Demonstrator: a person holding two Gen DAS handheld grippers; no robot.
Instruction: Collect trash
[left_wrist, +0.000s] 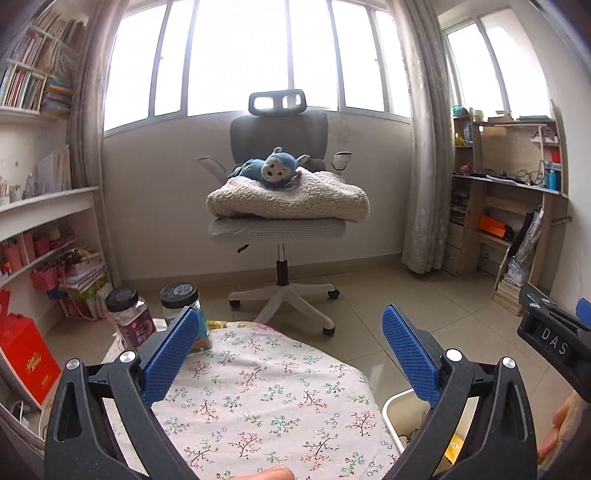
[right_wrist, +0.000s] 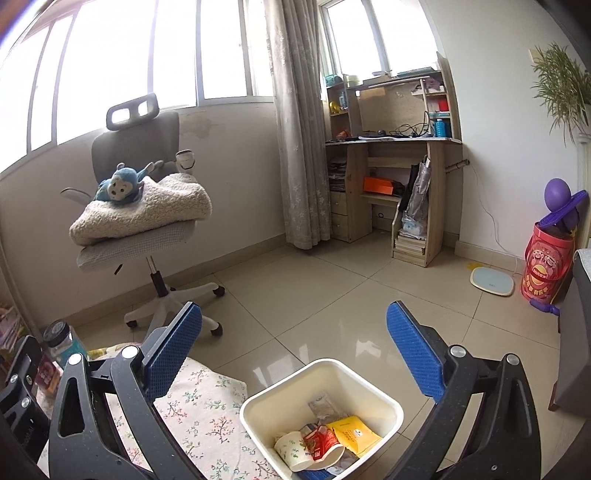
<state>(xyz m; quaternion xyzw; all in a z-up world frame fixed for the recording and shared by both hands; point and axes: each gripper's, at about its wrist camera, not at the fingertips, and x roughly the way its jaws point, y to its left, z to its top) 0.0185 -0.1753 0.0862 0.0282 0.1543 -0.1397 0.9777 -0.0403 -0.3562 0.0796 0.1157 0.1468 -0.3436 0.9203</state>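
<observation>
- Far left, a shelf (left_wrist: 48, 201) runs along the wall, with a red box (left_wrist: 27, 363) on the floor below it.
- 2 jars (left_wrist: 129, 314) with black lids stand at the far left corner of the worktop (left_wrist: 258, 398), which wears a floral cloth; 1 is partly hidden behind the left gripper's left finger.
- The left gripper (left_wrist: 291, 354) has its jaws spread wide and holds nothing; only bare cloth shows between its blue pads (left_wrist: 173, 354).
- No loose trash shows on the cloth in either view, so the worktop looks cleared as far as the pictures reach.
- Straight ahead, well apart from both grippers, a chair (left_wrist: 280, 225) carries a folded blanket (left_wrist: 291, 199) and a blue toy monkey (left_wrist: 273, 168).
- The bin (right_wrist: 321, 402) sits on the floor just beside the worktop's right edge, below and slightly left of centre between the right gripper's fingers; in the left wrist view only its rim shows behind the left gripper's right finger.
- The trash (right_wrist: 325, 443) lies inside the bin: a paper cup, a red wrapper, a yellow packet and a clear packet.
- The right gripper (right_wrist: 295, 350) is also fully spread and empty, hanging above the bin.
- Judgement: the right hand is nearer the bin, the left nearer the jars; any further piece would have to lie out of view, and it would travel rightward and down to the bin.
- Far right, a desk (right_wrist: 395, 140) stands by the wall, with a scale (right_wrist: 491, 280) and a red drum (right_wrist: 546, 266) on the floor.
</observation>
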